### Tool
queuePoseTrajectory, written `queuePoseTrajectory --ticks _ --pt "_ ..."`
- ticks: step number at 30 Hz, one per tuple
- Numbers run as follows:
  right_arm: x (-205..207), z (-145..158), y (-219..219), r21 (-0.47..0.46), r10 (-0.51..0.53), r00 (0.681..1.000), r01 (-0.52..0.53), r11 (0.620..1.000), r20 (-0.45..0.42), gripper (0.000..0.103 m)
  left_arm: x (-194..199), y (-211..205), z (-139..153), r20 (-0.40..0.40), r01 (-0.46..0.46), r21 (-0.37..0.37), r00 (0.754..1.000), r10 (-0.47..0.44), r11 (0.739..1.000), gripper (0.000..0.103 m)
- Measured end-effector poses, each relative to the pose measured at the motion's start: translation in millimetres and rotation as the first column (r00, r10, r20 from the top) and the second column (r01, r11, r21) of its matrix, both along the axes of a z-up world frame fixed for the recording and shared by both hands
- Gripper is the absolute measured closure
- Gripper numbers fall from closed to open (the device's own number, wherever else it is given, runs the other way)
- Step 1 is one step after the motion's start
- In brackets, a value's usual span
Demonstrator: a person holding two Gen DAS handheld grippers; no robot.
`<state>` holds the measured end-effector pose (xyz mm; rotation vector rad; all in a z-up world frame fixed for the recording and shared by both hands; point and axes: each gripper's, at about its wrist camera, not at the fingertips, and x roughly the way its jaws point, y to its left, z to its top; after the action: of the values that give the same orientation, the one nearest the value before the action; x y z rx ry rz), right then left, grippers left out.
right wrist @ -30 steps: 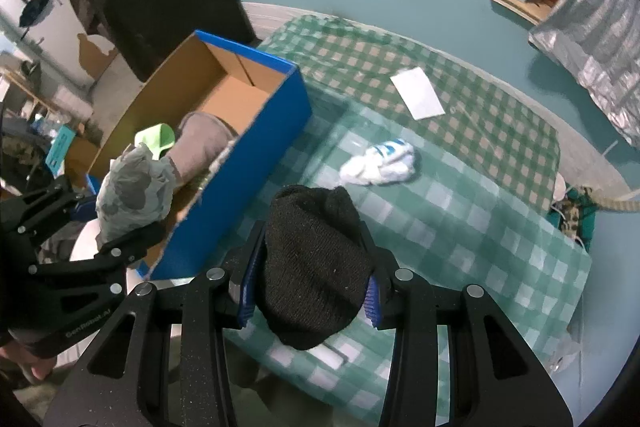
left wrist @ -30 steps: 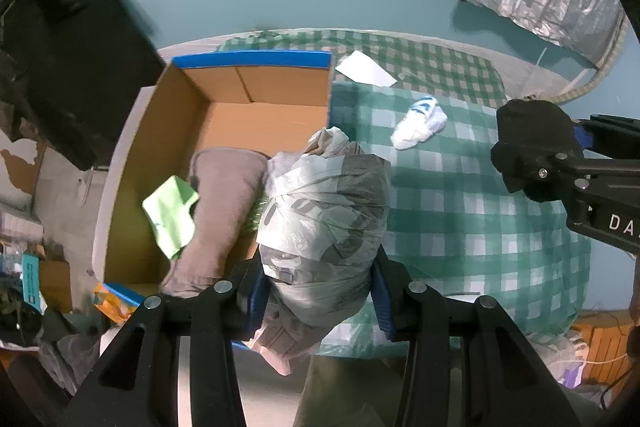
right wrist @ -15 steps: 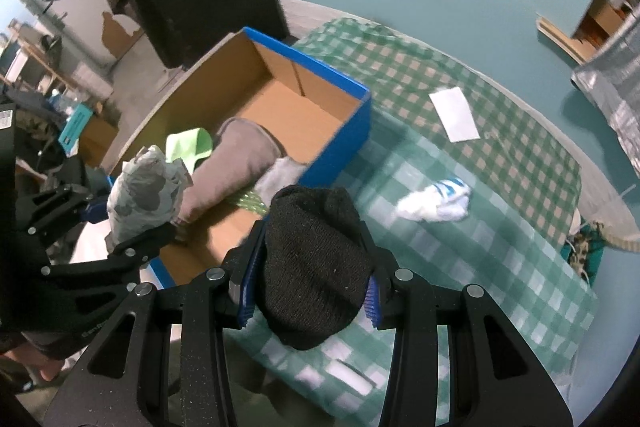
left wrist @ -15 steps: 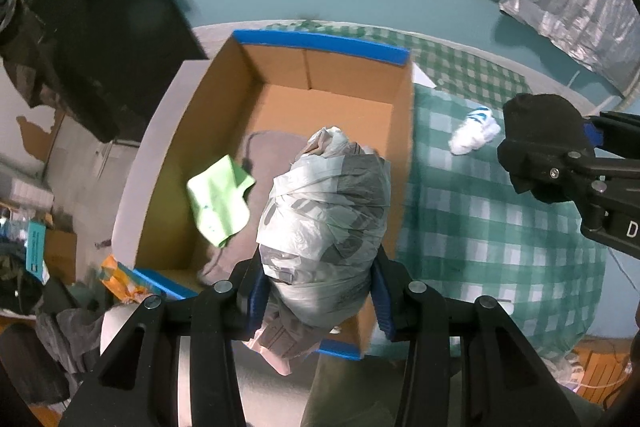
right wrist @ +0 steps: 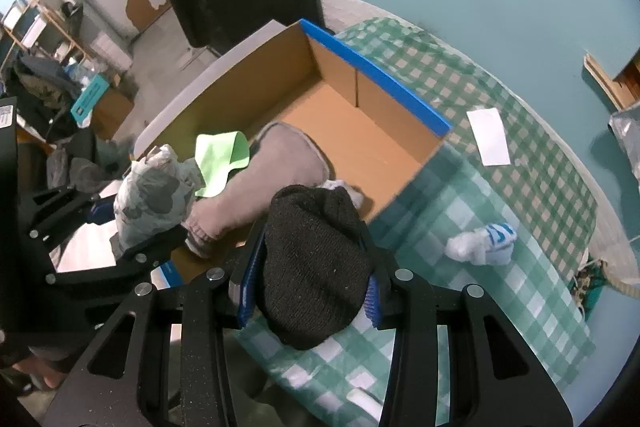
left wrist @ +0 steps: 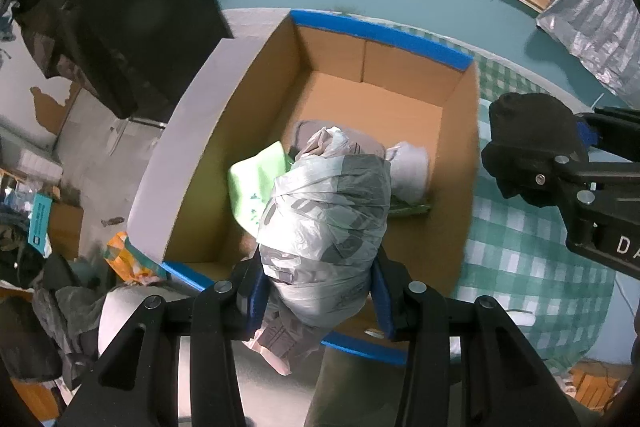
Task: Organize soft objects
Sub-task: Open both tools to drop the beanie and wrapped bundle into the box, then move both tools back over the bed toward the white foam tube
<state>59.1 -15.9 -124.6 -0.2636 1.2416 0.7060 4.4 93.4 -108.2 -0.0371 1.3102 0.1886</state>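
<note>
My left gripper [left wrist: 318,291] is shut on a grey plastic-wrapped bundle [left wrist: 326,223] and holds it above the near end of an open cardboard box [left wrist: 400,107] with blue edges. The box holds a grey pillow-like thing [right wrist: 276,183], a light green cloth [right wrist: 218,157] and a white soft item [left wrist: 410,167]. My right gripper [right wrist: 308,287] is shut on a black knit hat [right wrist: 316,263], held over the box's near right edge. The bundle shows in the right wrist view [right wrist: 154,195]; the hat shows in the left wrist view [left wrist: 528,147].
The box sits on a bed with a green checked cover [right wrist: 500,211]. A white and blue rolled sock [right wrist: 484,243] and a white paper [right wrist: 490,137] lie on the cover. A dark garment [left wrist: 116,7] hangs at the left, with clutter [left wrist: 48,267] on the floor.
Both grippers have moved left over the box with their loads. The bundle now hangs over the box interior, and the hat has come up to the box's right edge.
</note>
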Motion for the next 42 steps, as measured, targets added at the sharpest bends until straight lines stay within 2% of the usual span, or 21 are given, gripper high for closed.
queuePoseTrajectory --ticks 12,17,20,22,25,42 --pt "4.7 -18.6 35.0 -0.038 0.029 0.999 -0.03 0.999 -0.029 0.061 5.9 24.3 -21.2 -0.046 -0.029 0.007 0.999 0.03 1.0 0.058" --pt "7.7 -20.3 43.6 -0.039 0.024 0.999 -0.025 0.999 -0.029 0.059 6.8 31.2 -21.4 -0.038 -0.053 -0.009 0.998 0.052 0.999 0.055" --pt "8.4 -19.7 47.6 -0.045 0.022 0.999 -0.023 0.999 -0.022 0.05 6.9 33.1 -20.1 -0.037 -0.054 -0.014 0.998 0.053 0.998 0.048" --pt "9.3 -17.5 48.2 -0.039 0.016 1.0 -0.016 0.999 -0.008 0.04 7.5 33.3 -19.5 -0.036 -0.05 -0.01 0.998 0.05 0.999 0.046" --pt "9.6 -14.1 47.0 -0.03 0.012 1.0 -0.012 0.999 0.005 0.037 7.0 33.2 -17.7 -0.035 -0.047 -0.002 0.998 0.046 0.999 0.037" --pt "5.7 -0.4 18.1 -0.005 -0.02 1.0 0.02 1.0 0.022 0.036 1.7 8.0 0.6 -0.016 -0.019 -0.019 1.0 0.019 1.0 0.035"
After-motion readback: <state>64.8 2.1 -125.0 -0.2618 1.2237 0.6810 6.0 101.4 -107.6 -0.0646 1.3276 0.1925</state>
